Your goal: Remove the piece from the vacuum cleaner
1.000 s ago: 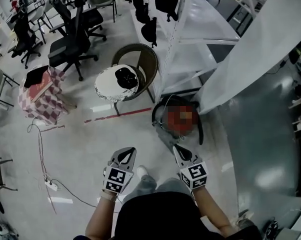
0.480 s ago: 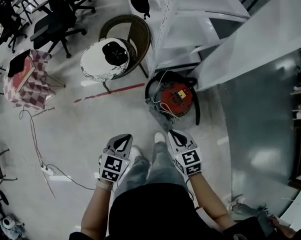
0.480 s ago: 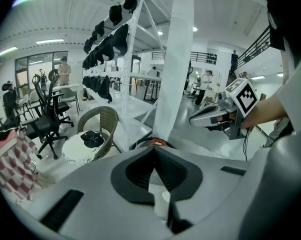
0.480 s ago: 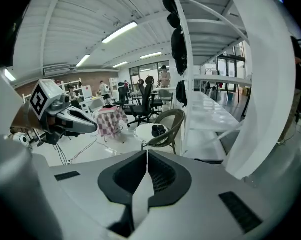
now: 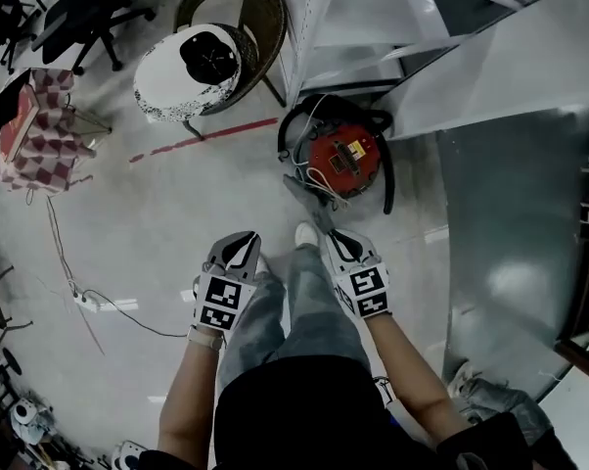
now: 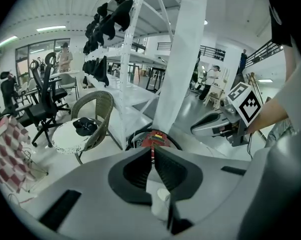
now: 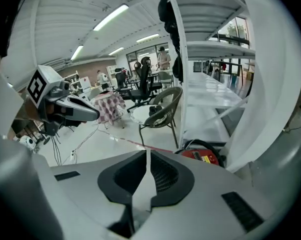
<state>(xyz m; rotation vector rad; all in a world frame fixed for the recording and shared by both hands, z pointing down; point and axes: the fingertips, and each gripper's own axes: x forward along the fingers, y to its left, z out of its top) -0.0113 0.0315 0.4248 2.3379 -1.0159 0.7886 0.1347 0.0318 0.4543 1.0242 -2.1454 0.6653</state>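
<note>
Grey and black, both pairs of my jaws are pressed together with nothing between them. My left gripper (image 5: 244,246) and right gripper (image 5: 341,241) are side by side above my legs, tips pointing forward and down. Just ahead of them the red vacuum (image 5: 343,157) sits on the floor, and neither gripper touches it. A black hose (image 5: 387,179) curls round it and pale cords lie across its top. It stands at the foot of a white rack (image 5: 326,18). Left of that is a wicker chair (image 5: 265,8), a black cap (image 5: 208,55) on its white seat. Red tape (image 5: 206,137) runs along the floor, and farther left hangs a checked cloth (image 5: 35,145).
</note>
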